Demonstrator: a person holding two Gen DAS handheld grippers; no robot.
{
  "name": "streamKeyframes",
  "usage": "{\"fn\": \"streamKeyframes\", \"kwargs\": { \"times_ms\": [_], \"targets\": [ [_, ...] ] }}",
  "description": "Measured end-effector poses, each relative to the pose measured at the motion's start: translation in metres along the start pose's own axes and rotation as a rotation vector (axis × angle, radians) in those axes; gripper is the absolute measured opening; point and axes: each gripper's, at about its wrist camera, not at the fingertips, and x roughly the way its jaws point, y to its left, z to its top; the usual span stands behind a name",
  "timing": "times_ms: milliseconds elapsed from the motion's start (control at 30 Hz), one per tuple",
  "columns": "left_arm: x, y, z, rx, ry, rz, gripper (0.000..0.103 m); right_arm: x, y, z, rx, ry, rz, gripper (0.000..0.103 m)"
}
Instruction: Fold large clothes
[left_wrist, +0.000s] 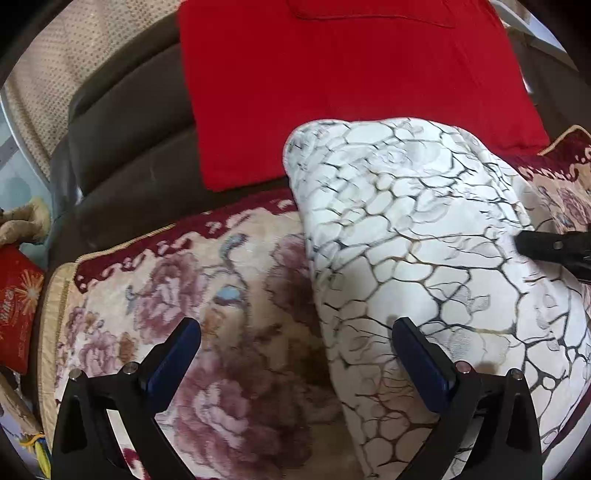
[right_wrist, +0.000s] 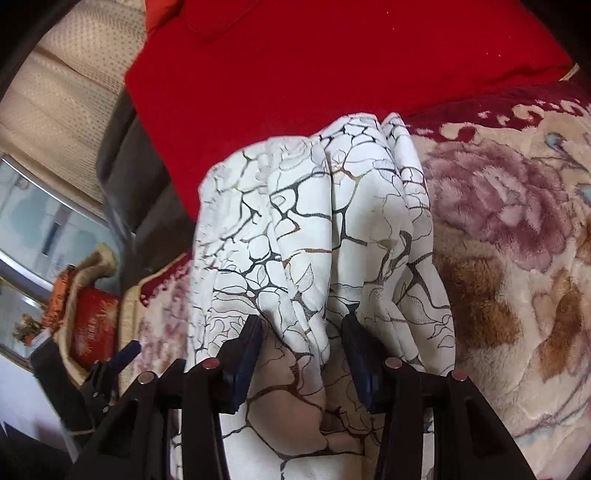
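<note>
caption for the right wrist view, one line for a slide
Right gripper open around bunched white crackle-print garment over a floral blanket, red cushion behind.

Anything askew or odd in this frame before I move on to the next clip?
The white crackle-print garment is bunched into vertical pleats rather than lying flat on the floral blanket. The right tool straddles the bunched fabric, jaws apart. The left tool is open. No damage or spill shows.

A floral blanket (left_wrist: 229, 332) in cream and mauve, edged in dark red, lay beneath and ahead of the jaws. A red cushion (left_wrist: 332, 85) rested beyond them against a brown sofa back (left_wrist: 125, 140). A red gift box (left_wrist: 16, 306) stood far left of the jaws.
</note>
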Motion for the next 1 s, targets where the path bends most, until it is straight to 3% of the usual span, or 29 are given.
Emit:
{"fn": "streamKeyframes", "kwargs": {
  "times_ms": [133,367,533,1000],
  "targets": [
    [-0.013,0.006,0.004,-0.006,-0.047,0.017,0.103,-0.02,0.004,0.002,-0.017,-0.032,0.008,0.05],
    [-0.035,0.008,0.011,0.0,-0.103,0.031,0.103,-0.07,-0.006,0.006,-0.011,-0.128,0.034,0.074],
    [-0.04,0.008,0.015,0.002,-0.114,0.018,0.103,-0.077,-0.022,0.008,0.028,-0.112,0.022,0.075],
    [-0.031,0.006,0.02,0.015,-0.089,-0.031,0.103,-0.049,-0.044,0.004,0.069,-0.027,0.053,0.075]
  ]
}}
